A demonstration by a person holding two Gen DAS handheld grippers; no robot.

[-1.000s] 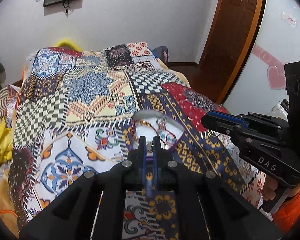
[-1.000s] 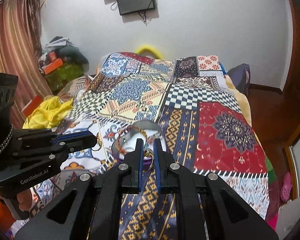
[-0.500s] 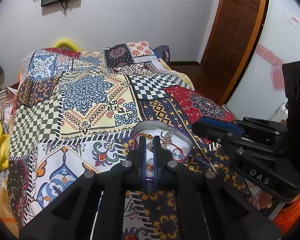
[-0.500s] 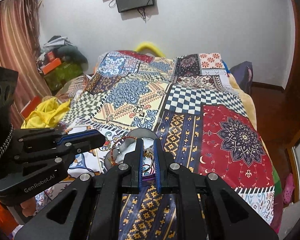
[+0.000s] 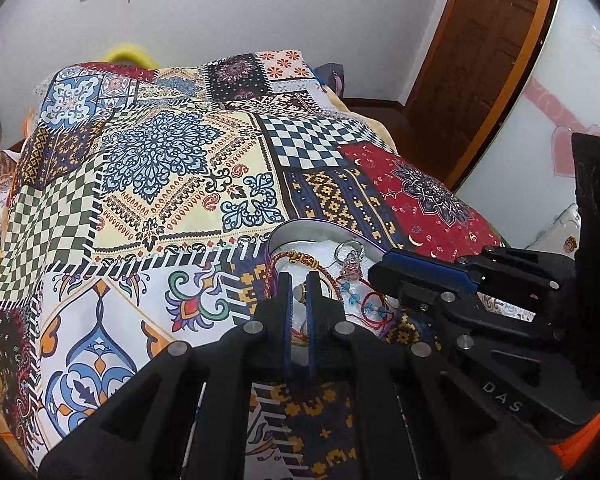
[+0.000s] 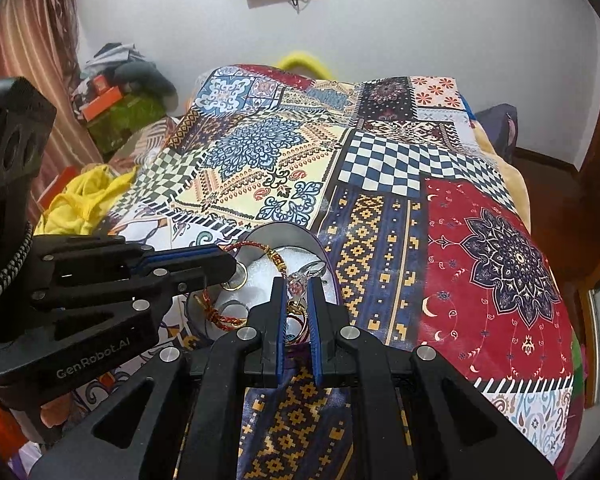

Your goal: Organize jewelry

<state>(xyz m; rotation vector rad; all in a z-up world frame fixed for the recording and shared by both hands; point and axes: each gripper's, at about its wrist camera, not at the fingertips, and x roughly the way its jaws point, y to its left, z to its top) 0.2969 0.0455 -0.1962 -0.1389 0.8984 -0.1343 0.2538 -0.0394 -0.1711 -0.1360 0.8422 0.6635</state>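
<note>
1. Left gripper [image 6: 230, 268], marked "GenRobot.AI", jaws clenched on a gold ring [image 6: 236, 280] over the dish [image 6: 284, 236].
2. The dish of jewelry lies on the quilt [image 6: 380, 168].
3. Right gripper [image 6: 296, 284], marked "DAS", jaws clenched on a ring [image 6: 296, 312].

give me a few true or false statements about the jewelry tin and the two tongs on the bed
1. The jewelry tin sits on a patchwork bedspread. True.
2. The tin is closed with a lid. False: it is open, with jewelry showing inside.
3. A red and gold braided bracelet lies in the tin. True.
4. The left tongs are spread wide. False: they are nearly shut.
5. The right tongs are far from the tin. False: their tips are over it.
</note>
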